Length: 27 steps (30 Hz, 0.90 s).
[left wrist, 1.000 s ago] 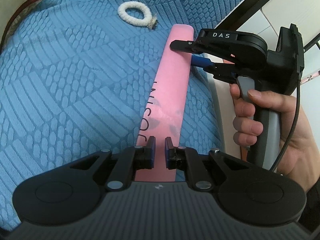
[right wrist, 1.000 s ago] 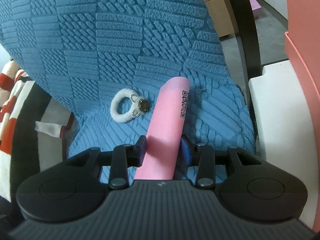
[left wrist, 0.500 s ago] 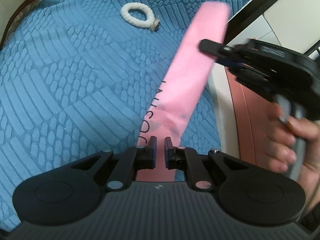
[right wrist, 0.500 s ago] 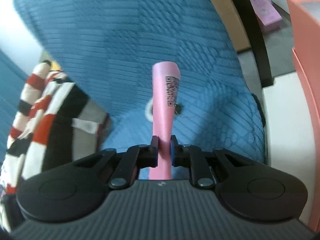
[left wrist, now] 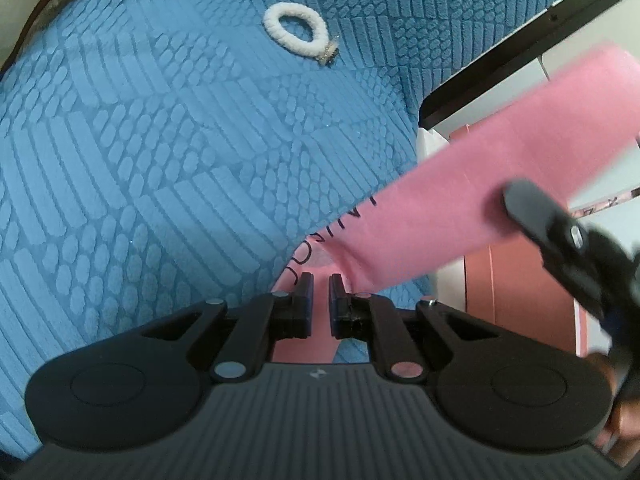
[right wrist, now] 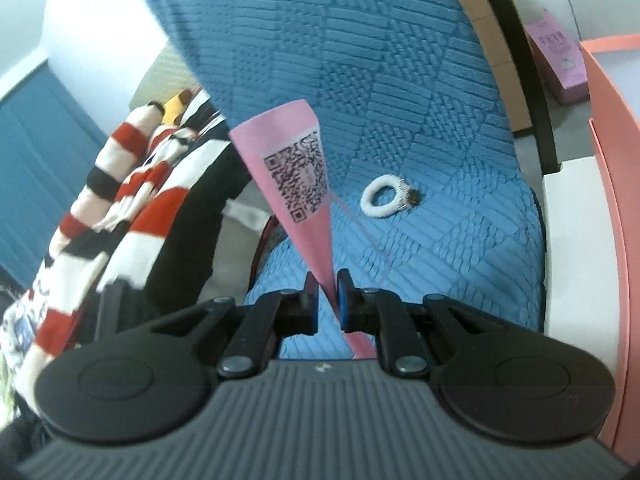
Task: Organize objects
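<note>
1. Left wrist view: the left gripper (left wrist: 319,304), its jaws nearly together, pinches one end of the long flat pink paper sleeve (left wrist: 460,200) above the textured blue blanket (left wrist: 160,160); a fluffy white hair tie (left wrist: 297,31) lies well apart.
2. Right wrist view: the right gripper (right wrist: 328,300) pinches the same sleeve (right wrist: 296,168), its QR label facing the camera.

In the left wrist view the right claw (left wrist: 560,236) was smeared by motion blur and cut off by the right edge; its fingertips couldn't be made out there. The pink strip (left wrist: 480,184) was partly covered by it, and the strip's near end was hidden behind the left claw (left wrist: 319,304). The black lettering (left wrist: 320,240) was only partly shown, illegible. In the right wrist view the striped cloth (right wrist: 120,208) was blurred and cropped at the left edge. The charm on the white hair tie (right wrist: 384,196) was too small to identify.
</note>
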Available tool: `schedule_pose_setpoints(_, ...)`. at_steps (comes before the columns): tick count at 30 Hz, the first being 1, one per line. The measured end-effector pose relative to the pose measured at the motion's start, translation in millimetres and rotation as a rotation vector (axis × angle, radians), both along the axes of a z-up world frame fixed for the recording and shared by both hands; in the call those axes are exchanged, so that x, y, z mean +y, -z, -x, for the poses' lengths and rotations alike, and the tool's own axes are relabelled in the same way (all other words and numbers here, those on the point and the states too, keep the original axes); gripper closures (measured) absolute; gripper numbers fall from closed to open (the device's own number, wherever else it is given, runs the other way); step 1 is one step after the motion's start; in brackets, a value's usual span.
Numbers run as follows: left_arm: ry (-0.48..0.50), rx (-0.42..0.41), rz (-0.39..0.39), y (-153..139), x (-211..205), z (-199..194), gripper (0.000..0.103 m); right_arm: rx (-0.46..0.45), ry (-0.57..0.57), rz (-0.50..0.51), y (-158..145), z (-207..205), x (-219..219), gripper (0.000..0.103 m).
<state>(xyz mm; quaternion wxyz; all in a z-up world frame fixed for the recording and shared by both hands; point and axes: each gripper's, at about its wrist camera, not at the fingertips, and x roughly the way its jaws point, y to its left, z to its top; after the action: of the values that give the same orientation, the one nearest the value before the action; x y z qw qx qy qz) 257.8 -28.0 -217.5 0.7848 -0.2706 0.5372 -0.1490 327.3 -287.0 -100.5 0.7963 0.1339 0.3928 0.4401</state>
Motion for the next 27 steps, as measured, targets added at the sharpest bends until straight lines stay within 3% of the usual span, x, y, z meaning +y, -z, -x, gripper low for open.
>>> schedule_pose_setpoints(10, -0.045, 0.042, 0.055, 4.6, 9.1, -1.0, 0.092, -0.114, -0.135, 0.112, -5.6, 46.1, 15.5, 0.091)
schedule_pose_setpoints(17, -0.09, 0.054, 0.079, 1.0, 21.8, -2.2, 0.092, -0.118, -0.156, 0.129, -4.6, 53.0, 10.7, 0.091)
schedule_pose_setpoints(21, -0.142, 0.024, 0.072, -9.8, 38.6, -1.1, 0.092, -0.131, -0.21, 0.162, -1.6, 63.3, 17.1, 0.091)
schedule_pose_setpoints(27, -0.166, -0.022, 0.138, -23.0, 54.1, -4.7, 0.092, -0.127, -0.324, 0.257, 15.3, 80.6, 38.1, 0.091)
